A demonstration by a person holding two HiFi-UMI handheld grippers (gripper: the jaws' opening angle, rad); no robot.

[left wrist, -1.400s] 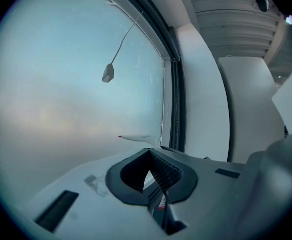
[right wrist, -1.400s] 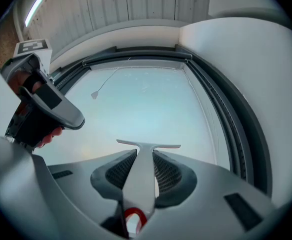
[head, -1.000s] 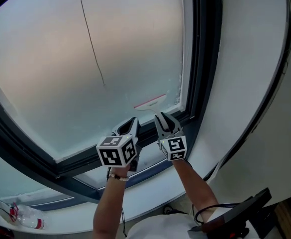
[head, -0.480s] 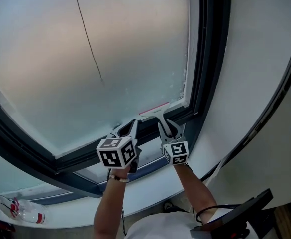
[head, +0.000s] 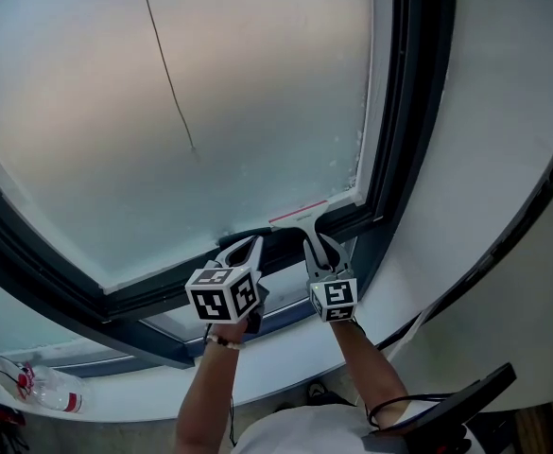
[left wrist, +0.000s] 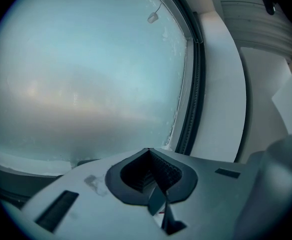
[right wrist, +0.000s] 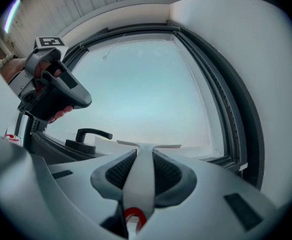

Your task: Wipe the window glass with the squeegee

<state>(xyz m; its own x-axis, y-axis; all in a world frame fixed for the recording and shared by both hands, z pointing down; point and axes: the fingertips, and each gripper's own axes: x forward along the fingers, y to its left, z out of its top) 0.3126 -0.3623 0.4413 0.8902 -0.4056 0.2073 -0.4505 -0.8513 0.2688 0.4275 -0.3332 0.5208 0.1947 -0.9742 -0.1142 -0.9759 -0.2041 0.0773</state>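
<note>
The frosted window glass point(head: 172, 112) fills most of the head view inside a dark frame point(head: 404, 121). My right gripper point(head: 318, 244) is shut on the white squeegee point(head: 304, 218), whose red-edged blade lies along the bottom right corner of the pane. In the right gripper view the squeegee handle point(right wrist: 138, 184) runs between the jaws and its blade point(right wrist: 148, 145) meets the lower glass. My left gripper point(head: 246, 246) hovers beside it to the left, shut with nothing in it, its closed tips point(left wrist: 148, 150) pointing at the glass point(left wrist: 86, 74).
A black window handle point(right wrist: 88, 135) sits on the lower frame left of the squeegee. A thin cord point(head: 167, 64) hangs down over the pane. A plastic bottle point(head: 35, 391) lies on the white sill point(head: 285, 372) at far left. White wall point(head: 503, 159) bounds the right side.
The squeegee and my right gripper have slid down and rightwards to the bottom edge of the pane. The left gripper has stayed near the lower frame.
</note>
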